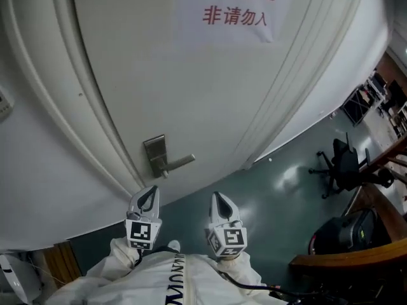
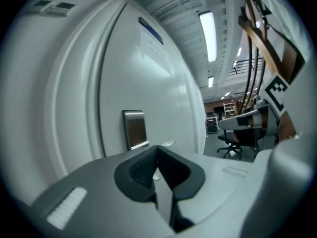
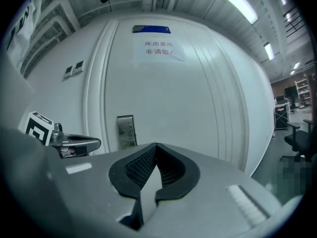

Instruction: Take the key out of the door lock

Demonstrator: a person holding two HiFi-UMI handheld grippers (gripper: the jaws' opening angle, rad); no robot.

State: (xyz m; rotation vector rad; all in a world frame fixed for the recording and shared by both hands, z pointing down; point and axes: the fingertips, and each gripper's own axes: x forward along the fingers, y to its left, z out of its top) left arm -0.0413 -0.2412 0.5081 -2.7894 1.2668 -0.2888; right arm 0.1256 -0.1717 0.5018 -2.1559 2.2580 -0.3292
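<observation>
A white door (image 1: 191, 94) carries a metal lock plate (image 1: 154, 155) with a lever handle (image 1: 180, 163). No key is clear enough to make out at the lock in any view. In the head view, my left gripper (image 1: 151, 192) hangs just below the plate and my right gripper (image 1: 218, 199) sits to its right, both short of the door. Each has its jaws together with nothing between them. The left gripper view puts the plate (image 2: 134, 129) beyond the shut left gripper (image 2: 157, 148). From the right gripper (image 3: 156, 145) the plate (image 3: 126, 131) shows ahead and the left gripper (image 3: 74, 144) beside it.
A paper sign (image 1: 238, 8) with red characters hangs on the door. Right of the door, the grey-green floor (image 1: 280, 176) holds a black office chair (image 1: 340, 164), a dark bag (image 1: 350, 230) and a wooden counter edge (image 1: 362, 253). Wall switches (image 3: 73, 69) sit left of the frame.
</observation>
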